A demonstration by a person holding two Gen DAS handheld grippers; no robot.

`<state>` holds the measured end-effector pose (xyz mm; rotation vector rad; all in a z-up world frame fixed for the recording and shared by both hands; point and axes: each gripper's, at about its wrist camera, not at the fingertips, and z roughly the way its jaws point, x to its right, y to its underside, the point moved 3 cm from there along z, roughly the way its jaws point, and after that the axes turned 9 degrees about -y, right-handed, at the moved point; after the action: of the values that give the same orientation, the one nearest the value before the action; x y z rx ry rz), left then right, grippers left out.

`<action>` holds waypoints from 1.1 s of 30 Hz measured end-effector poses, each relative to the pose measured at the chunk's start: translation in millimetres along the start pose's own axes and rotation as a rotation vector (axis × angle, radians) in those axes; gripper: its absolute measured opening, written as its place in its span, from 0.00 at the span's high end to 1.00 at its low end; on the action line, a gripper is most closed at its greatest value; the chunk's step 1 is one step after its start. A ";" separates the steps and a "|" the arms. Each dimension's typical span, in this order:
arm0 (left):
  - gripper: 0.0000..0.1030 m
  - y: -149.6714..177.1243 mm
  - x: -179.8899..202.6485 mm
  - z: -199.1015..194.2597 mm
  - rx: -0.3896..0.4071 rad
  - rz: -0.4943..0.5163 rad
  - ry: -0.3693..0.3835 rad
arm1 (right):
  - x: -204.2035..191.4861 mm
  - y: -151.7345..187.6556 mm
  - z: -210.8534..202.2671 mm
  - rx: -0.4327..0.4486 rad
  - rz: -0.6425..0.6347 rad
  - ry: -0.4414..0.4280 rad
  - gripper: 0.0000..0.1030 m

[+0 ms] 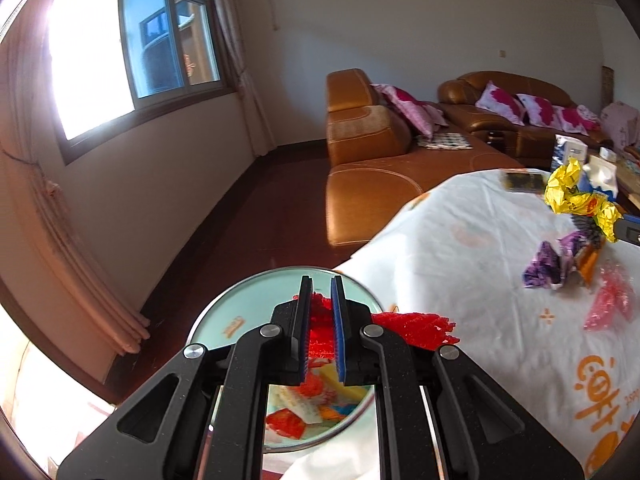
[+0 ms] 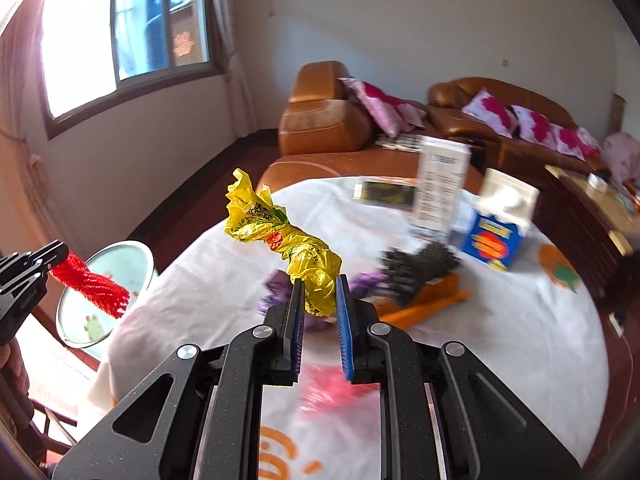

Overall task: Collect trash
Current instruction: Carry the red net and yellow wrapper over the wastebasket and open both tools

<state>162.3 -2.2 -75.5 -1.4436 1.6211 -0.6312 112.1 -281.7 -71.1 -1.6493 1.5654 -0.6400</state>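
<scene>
On my far left the bin (image 2: 105, 295) sits beside the table edge, its round mouth open, with orange, yellow and white scraps lying inside. My left gripper (image 1: 321, 300) hangs right over that mouth, fingers pinching a red net (image 1: 412, 326) whose loose end trails off to the right, past the rim and over the cloth (image 1: 460, 248). From the right wrist view the same net (image 2: 92, 284) slants down from the left gripper (image 2: 48, 258) across the front of the bin. Moving right, my right gripper (image 2: 318, 300) is held above the table with its fingers closed on the lower end of a yellow wrapper (image 2: 280, 236), which stands up and leans left, clear of the cloth (image 2: 500, 320). Under and behind it lie a purple wrapper (image 1: 554, 262), a dark comb-like piece (image 2: 420, 268) on an orange strip (image 2: 432, 298), and a pink wrapper (image 1: 612, 296) nearest me, blurred. Further right stand a tall white box (image 2: 440, 188) and a blue carton (image 2: 498, 232). A brown sofa (image 2: 328, 120) with pink cushions runs along the back wall.
</scene>
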 end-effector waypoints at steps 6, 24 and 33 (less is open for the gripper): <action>0.91 4.8 -28.2 8.5 0.000 -0.008 -0.104 | -37.5 -6.6 24.3 -0.019 -0.070 -0.053 0.85; 0.91 21.6 -76.8 30.2 -0.036 -0.005 -0.295 | -129.5 -17.5 80.4 -0.073 -0.234 -0.167 0.85; 0.91 25.3 -84.8 35.8 -0.045 0.001 -0.342 | -156.2 -12.2 99.4 -0.105 -0.285 -0.190 0.85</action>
<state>176.5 90.7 -92.3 -1.4909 1.3737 -0.3263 178.7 -110.6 -97.4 -1.9721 1.2590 -0.5343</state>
